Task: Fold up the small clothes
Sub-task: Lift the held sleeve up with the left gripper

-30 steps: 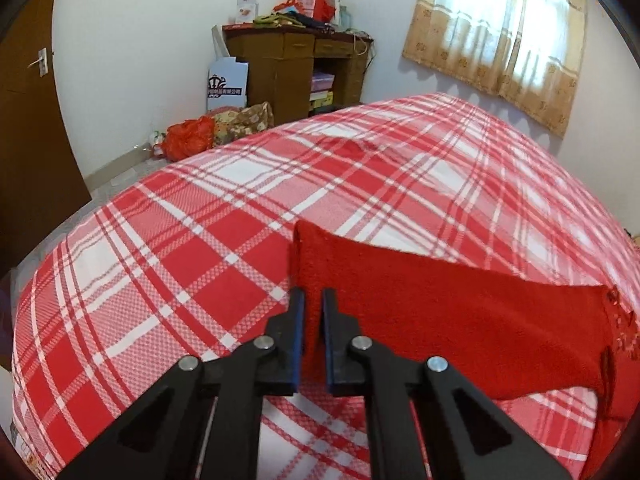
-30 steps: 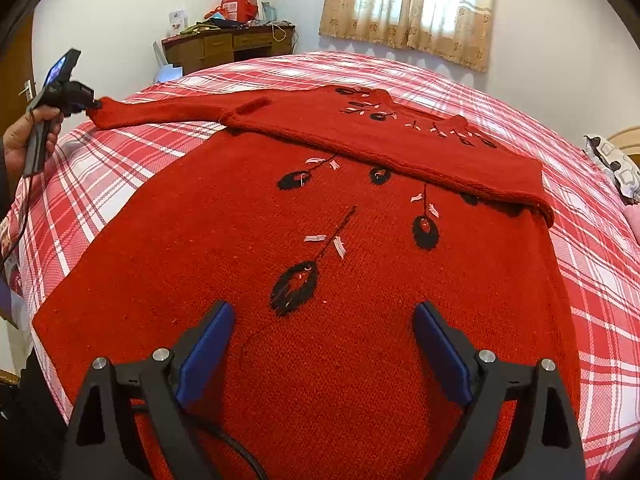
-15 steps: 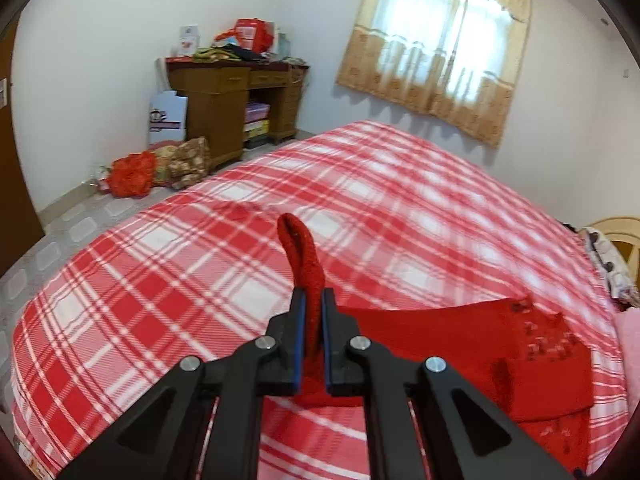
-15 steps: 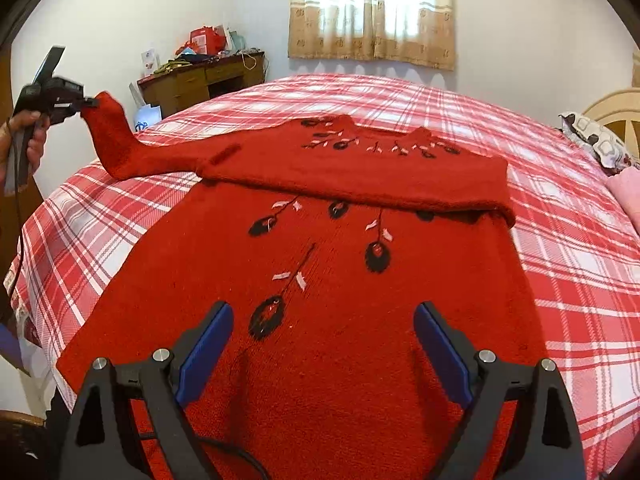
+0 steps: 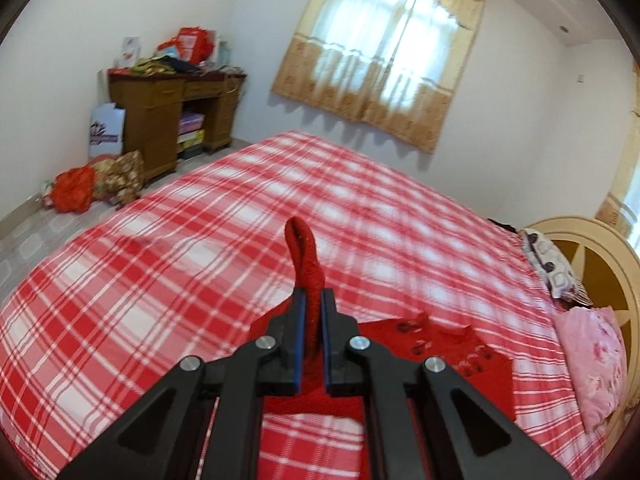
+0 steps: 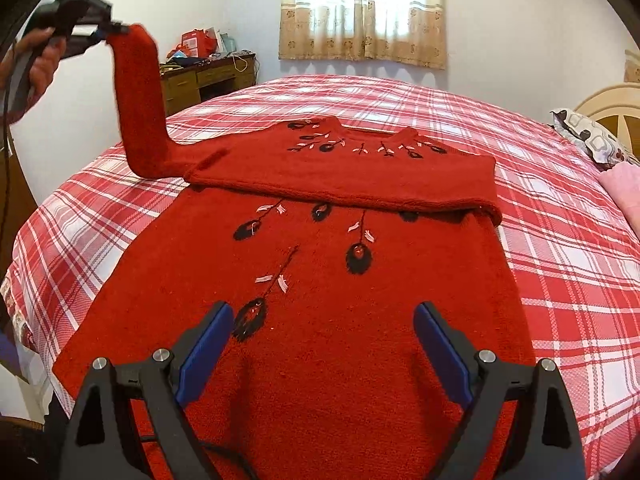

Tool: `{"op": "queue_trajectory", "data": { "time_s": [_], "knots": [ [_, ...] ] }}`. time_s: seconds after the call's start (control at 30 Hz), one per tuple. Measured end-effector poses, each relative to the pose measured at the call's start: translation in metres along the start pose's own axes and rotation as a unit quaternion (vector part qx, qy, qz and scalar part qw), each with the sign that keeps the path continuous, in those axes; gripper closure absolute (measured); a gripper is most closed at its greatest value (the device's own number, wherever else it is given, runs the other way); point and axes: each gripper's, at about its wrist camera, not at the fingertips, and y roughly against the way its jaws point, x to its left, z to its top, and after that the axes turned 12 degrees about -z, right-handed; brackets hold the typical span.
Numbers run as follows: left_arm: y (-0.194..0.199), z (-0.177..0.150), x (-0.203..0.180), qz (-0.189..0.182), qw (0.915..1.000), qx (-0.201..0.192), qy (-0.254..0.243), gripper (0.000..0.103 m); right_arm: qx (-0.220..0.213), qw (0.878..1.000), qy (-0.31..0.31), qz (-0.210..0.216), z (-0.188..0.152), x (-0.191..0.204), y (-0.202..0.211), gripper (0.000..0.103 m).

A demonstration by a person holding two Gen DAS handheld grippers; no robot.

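The left claw [image 6: 114, 31] is clenching a sleeve cuff [image 5: 303, 248] high at far left, while the red sweater [image 6: 320, 280] is lying on the plaid bed [image 6: 560, 240]; the right claw [image 6: 324, 334] is hovering released above its near hem.

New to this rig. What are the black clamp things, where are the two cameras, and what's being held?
There is no robot here. A person holds a hand-held gripper in each hand, and each one carries a fisheye camera looking forward along its two fingers.

The left wrist view shows the left hand-held gripper shut on the cuff of a red sleeve. The right wrist view shows the same thing from the side: the person's hand holds that sleeve lifted above the bed.

The right hand-held gripper is open, holding nothing, hovering over the red sweater, which lies flat on the plaid bedspread with its far sleeve already folded across the chest.
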Motion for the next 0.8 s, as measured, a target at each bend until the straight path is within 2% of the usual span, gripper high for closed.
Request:
{"op": "queue_trajectory", "data": {
  "time_s": [0.33,0.67,0.8],
  "knots": [
    [-0.023,0.006,-0.06,-0.04,0.9992,0.002,-0.007,0.096,0.004,1.0,0.002,0.006,-0.003,0.002,-0.002,0.011],
    [-0.041,0.01,-0.138,-0.082,0.9957,0.001,-0.043,0.096,0.012,1.0,0.003,0.01,-0.007,0.004,-0.008,0.011],
    [-0.055,0.001,-0.168,-0.095,0.9937,0.012,-0.058,0.096,0.015,1.0,0.006,0.011,-0.009,0.007,-0.01,0.011]
  ]
}}
